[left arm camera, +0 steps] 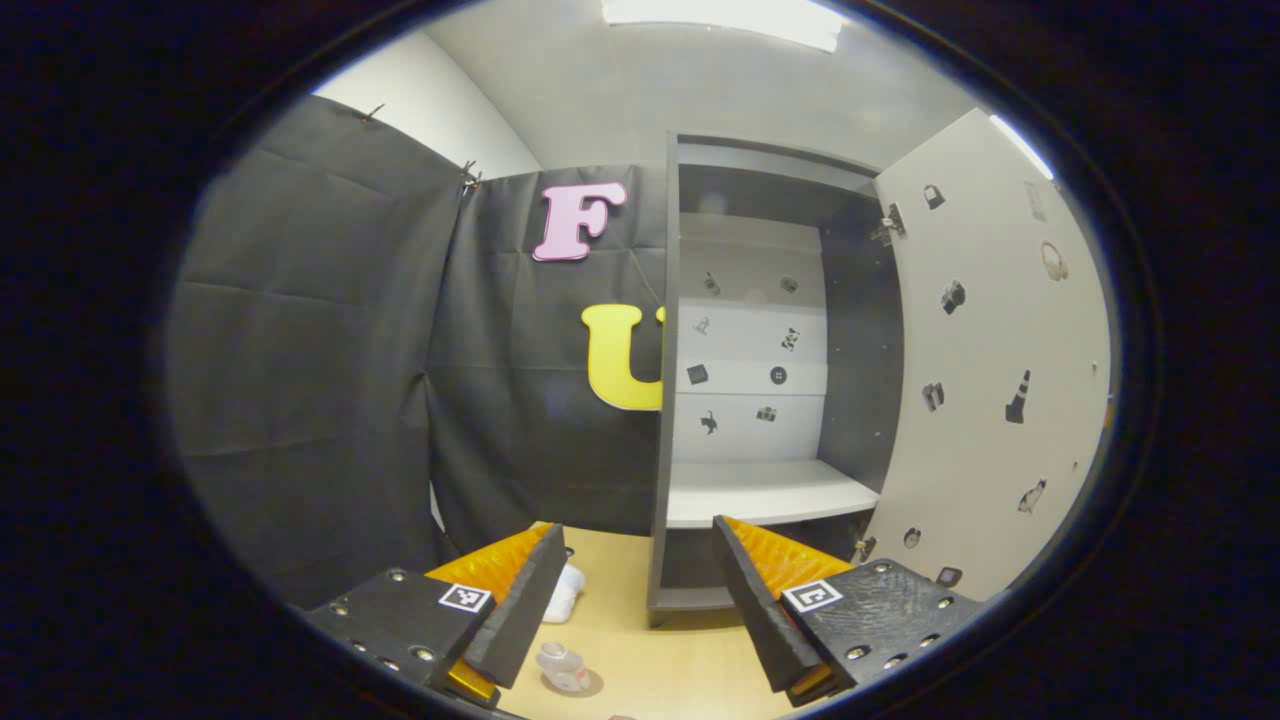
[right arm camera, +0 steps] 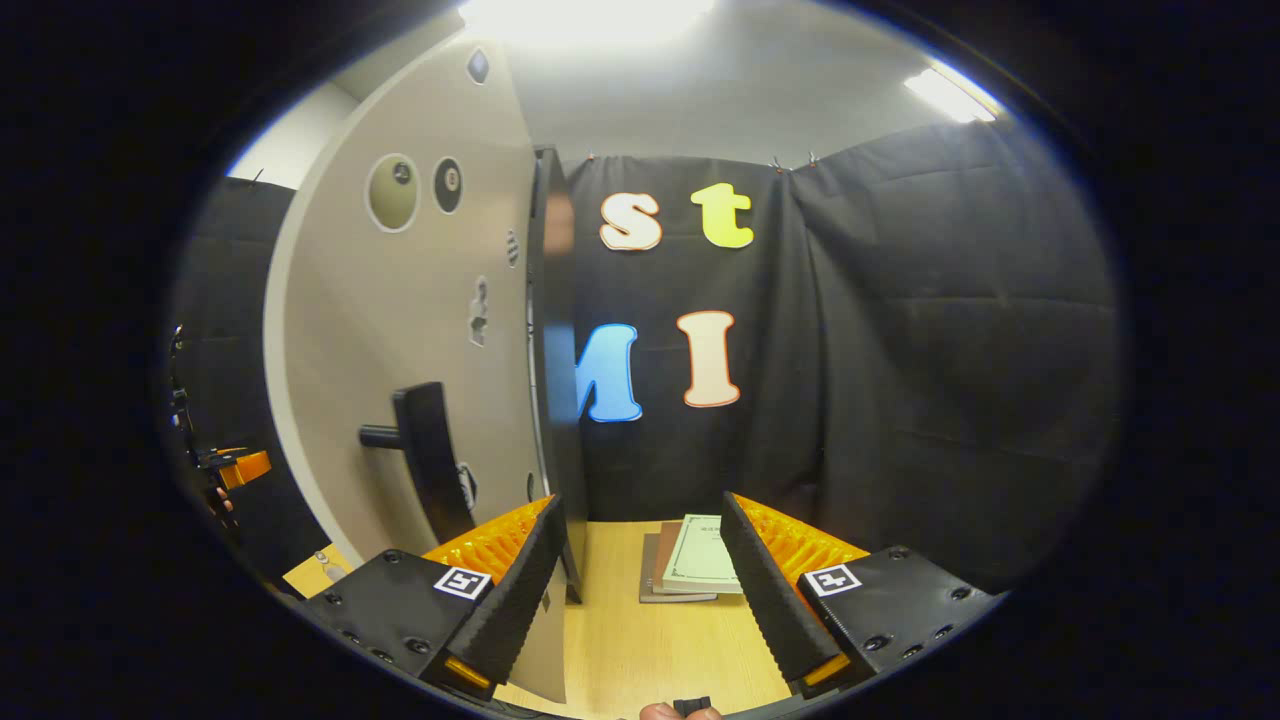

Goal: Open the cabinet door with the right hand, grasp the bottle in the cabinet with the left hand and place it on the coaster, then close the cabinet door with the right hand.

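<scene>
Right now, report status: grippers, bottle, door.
Left gripper open, empty. Right gripper open, beside the black bar handle. Small clear plastic bottle on the wooden table. White cabinet door open; nothing blocking.

Bright even overhead light, ceiling lamp (left arm camera: 722, 18) glaring white above the cabinet (left arm camera: 765, 370), dim shelves inside it, soft shadows on the table (left arm camera: 640, 670), sharp focus, straight edges bowed by fisheye near the rim

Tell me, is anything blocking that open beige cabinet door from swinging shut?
Nothing visible does: the beige cabinet door stands wide open, and nothing sticks out past the white shelf in the grey cabinet's opening.
</scene>
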The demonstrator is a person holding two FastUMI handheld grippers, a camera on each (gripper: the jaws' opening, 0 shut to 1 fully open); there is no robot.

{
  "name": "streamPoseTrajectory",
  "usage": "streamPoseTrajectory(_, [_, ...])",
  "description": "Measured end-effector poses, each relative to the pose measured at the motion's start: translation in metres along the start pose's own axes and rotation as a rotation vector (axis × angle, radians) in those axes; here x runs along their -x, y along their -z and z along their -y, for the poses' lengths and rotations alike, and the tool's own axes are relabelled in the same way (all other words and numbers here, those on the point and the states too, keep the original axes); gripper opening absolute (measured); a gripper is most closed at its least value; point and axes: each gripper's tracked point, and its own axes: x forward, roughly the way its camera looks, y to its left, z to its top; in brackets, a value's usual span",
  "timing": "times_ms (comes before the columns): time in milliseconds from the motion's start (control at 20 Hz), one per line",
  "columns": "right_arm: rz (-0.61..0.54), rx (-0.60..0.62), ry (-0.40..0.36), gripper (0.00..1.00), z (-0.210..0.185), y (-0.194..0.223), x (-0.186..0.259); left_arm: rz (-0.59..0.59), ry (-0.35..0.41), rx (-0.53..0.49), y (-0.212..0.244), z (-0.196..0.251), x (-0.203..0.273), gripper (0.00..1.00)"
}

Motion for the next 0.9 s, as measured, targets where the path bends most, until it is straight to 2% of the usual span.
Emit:
streamPoseTrajectory(50, [0.013, 0.026, 0.009, 0.91, 0.002, -0.003, 0.005, 0.003, -0.009, -0.010, 0.001, -0.007, 0.004, 0.89])
streamPoseTrajectory(100, [0.015, 0.033, 0.013, 0.90, 0.000, -0.002, 0.005, 0.004, -0.013, -0.012, 0.001, -0.013, 0.008, 0.88])
streamPoseTrajectory(150, [0.018, 0.002, -0.002, 0.94, -0.005, -0.003, 0.006, 0.002, -0.018, -0.008, 0.003, -0.018, 0.011, 0.88])
streamPoseTrajectory(250, [0.028, -0.062, -0.010, 0.89, -0.015, -0.009, 0.007, -0.007, -0.032, 0.003, 0.009, -0.030, 0.019, 0.89])
streamPoseTrajectory(400, [0.042, -0.037, -0.022, 0.89, -0.030, -0.013, 0.008, -0.013, -0.071, 0.003, 0.016, -0.053, 0.034, 0.88])
streamPoseTrajectory(450, [0.043, -0.026, -0.029, 0.92, -0.039, -0.013, 0.010, -0.020, -0.083, 0.003, 0.020, -0.059, 0.038, 0.88])
streamPoseTrajectory(500, [0.042, -0.018, -0.042, 0.88, -0.048, -0.013, 0.010, -0.028, -0.094, 0.003, 0.023, -0.066, 0.041, 0.88])
streamPoseTrajectory(900, [0.054, -0.020, -0.239, 0.88, -0.156, -0.014, -0.001, -0.006, -0.203, 0.018, 0.021, -0.118, 0.078, 0.88])
